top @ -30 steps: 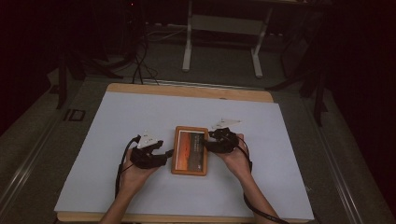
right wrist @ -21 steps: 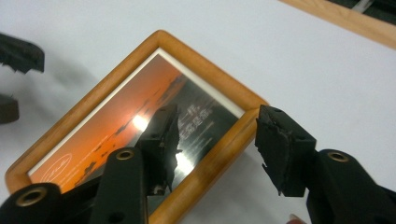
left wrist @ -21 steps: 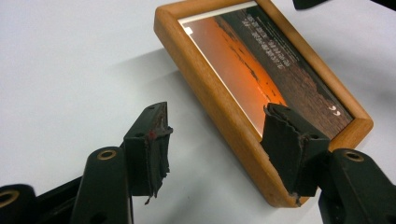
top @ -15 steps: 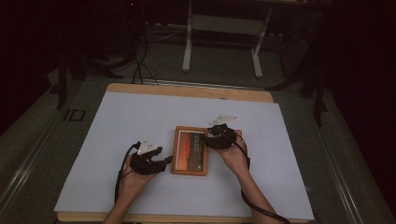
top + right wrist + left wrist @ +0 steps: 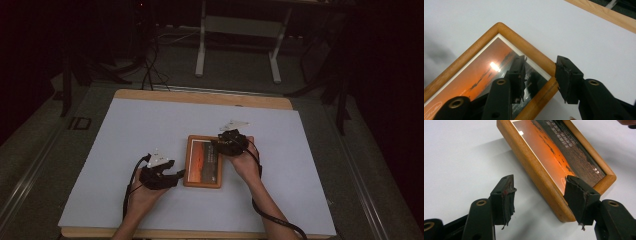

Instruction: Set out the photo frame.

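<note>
A wooden picture frame with an orange sunset print lies flat on the white table. My left gripper is at the frame's near left corner, open, its jaws straddling that corner of the frame without closing on it. My right gripper is at the frame's far right edge, open, one jaw over the glass and the other outside the wooden rim of the frame.
The table's wooden far edge borders dark floor with desk legs and cables beyond. Bare white surface lies left, right and in front of the frame.
The left gripper has slid toward the near side along the frame's left edge to its near corner. The right gripper has stayed at the far right edge.
</note>
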`<state>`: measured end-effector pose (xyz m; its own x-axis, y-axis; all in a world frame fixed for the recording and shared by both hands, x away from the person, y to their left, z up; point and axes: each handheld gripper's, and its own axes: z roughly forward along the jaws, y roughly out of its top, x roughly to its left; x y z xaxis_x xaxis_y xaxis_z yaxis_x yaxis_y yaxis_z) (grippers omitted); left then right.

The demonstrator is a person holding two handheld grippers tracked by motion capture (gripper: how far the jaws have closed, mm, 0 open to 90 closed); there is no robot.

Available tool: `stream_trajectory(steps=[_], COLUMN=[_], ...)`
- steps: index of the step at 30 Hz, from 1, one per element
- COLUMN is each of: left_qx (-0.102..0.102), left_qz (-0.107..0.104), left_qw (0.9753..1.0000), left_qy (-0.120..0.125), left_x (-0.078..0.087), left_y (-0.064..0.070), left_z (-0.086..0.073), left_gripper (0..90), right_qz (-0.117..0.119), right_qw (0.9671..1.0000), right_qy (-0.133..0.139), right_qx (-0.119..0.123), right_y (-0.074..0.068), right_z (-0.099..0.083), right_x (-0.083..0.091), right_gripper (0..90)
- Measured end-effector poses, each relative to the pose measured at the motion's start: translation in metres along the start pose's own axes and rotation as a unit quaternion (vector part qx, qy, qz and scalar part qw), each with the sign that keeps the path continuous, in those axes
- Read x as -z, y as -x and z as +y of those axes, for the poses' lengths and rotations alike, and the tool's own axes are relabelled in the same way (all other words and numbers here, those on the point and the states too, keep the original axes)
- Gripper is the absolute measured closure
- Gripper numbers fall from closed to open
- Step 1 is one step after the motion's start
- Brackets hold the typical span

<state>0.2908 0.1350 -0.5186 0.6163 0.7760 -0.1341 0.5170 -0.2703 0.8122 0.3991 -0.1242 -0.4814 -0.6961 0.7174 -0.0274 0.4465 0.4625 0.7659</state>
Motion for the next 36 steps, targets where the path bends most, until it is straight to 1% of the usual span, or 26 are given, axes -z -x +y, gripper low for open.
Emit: stream_trajectory(steps=[3,4,8,9,10,12,14,18,26,31,33,36], left_qx=[-0.001,0.0,-0.001,-0.001,-0.001,0.001,0.002,0.004,0.009,0.012,0.012,0.013], left_qz=[0.0,0.0,-0.002,-0.002,-0.001,-0.002,-0.003,-0.005,-0.007,-0.008,-0.009,-0.01], left_qw=[1.0,1.0,1.0,1.0,1.0,1.0,1.0,1.0,0.9999,0.9998,0.9998,0.9998], left_qy=[-0.001,-0.001,0.002,0.002,0.002,0.002,0.003,0.007,0.01,0.012,0.012,0.015], left_x=[-0.0002,0.0,0.0014,0.0014,0.0017,0.0017,0.002,0.0029,0.0037,0.004,0.0042,0.0056], left_y=[0.0002,0.0007,0.0015,0.0015,0.0014,0.0011,0.0008,0.0007,-0.0002,0.0,0.0001,-0.0001], left_z=[-0.0001,-0.0003,-0.0006,-0.0006,-0.001,-0.0012,-0.001,-0.0009,-0.0007,-0.0003,-0.0001,0.0006], left_gripper=[41.6,41.5,41.5,41.5,41.5,41.5,41.5,41.4,41.4,41.4,41.3,41.2], right_qz=[0.001,0.006,0.004,0.004,0.004,0.005,0.001,-0.007,-0.006,-0.002,-0.002,-0.003], right_qw=[1.0,1.0,1.0,1.0,1.0,0.9999,1.0,1.0,1.0,1.0,1.0,0.9999], right_qy=[0.0,0.003,0.002,0.002,-0.001,-0.002,-0.002,-0.004,-0.005,-0.004,-0.005,-0.005], right_qx=[0.0,0.003,0.007,0.007,0.007,0.008,0.009,0.004,0.005,-0.003,-0.004,-0.011], right_y=[0.0003,0.0004,0.0003,0.0003,0.0004,0.0002,-0.0003,0.0015,0.0018,0.0037,0.0038,0.0053], right_z=[0.0,0.0001,0.0004,0.0004,-0.0005,-0.0018,-0.002,-0.0023,-0.0029,-0.0035,-0.0036,-0.0047], right_x=[-0.0021,-0.0037,-0.0049,-0.0049,-0.0061,-0.0075,-0.0075,-0.0073,-0.0068,-0.0068,-0.0068,-0.0069], right_gripper=[62.9,64.0,69.8,69.8,74.4,76.8,79.4,89.4,90.0,90.0,90.0,90.0])
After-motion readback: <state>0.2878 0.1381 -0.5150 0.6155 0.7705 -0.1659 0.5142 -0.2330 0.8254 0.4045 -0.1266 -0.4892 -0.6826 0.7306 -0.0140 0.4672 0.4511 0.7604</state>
